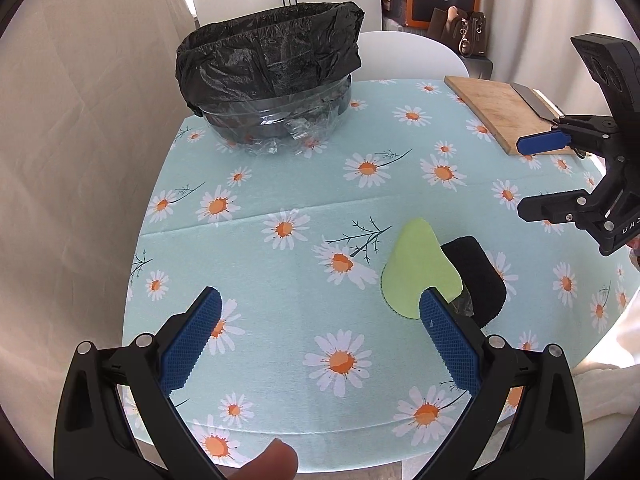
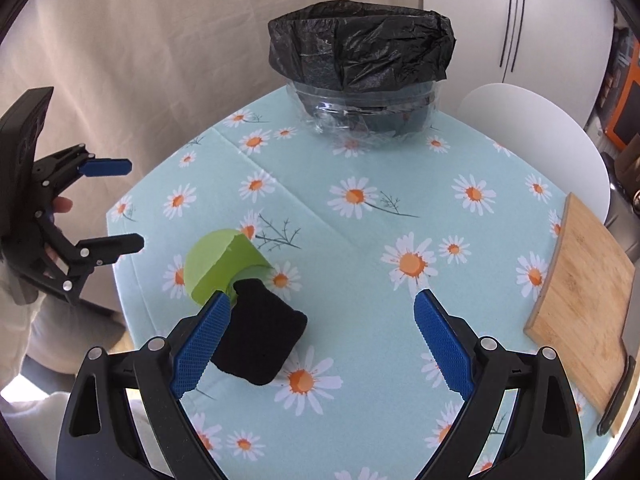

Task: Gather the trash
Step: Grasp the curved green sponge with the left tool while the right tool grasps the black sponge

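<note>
A light green cloth lies on the daisy tablecloth, partly over a black cloth; both also show in the right wrist view, green and black. A bin lined with a black bag stands at the table's far side, also in the right wrist view. My left gripper is open and empty, hovering just left of the cloths. My right gripper is open and empty above the table, its left finger beside the black cloth.
A wooden cutting board with a knife lies at the table's right side, seen too in the right wrist view. A white chair stands behind the table. Beige curtain hangs at left.
</note>
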Demonstrator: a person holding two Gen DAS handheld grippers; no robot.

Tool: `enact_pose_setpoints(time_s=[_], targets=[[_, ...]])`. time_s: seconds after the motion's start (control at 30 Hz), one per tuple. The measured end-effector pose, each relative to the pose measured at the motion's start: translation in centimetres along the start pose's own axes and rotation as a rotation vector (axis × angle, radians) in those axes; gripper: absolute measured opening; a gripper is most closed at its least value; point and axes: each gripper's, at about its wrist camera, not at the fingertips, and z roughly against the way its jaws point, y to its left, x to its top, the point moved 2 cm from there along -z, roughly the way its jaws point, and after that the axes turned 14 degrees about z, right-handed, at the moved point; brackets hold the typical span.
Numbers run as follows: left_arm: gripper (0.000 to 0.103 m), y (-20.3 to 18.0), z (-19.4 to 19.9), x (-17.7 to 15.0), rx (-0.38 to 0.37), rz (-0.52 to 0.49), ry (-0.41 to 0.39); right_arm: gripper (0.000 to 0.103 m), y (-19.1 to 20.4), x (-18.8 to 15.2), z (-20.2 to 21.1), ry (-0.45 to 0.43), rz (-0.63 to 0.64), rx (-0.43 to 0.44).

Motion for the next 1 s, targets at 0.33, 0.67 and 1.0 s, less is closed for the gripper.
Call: enact_pose_setpoints(time_s=[0.33,0.67,1.0], targets=[[0.097,-1.9,-2.6,-0.3,-0.166,0.000,0.072,0.088,-0.2,-2.8,-4.1,0.099,-0.072,0.103],[0.097,-3.3,-4.8,0.8,-0.203,-0.041,0.169,0.088,0.5,-2.3,-6.6,0.091,-0.091,0.177],[0.089,-4.0,-6.9,1.8,-0.173,-0.070,0.255,0.088,1.5,-2.7,-8.4,0.116,-0.139,0.272]])
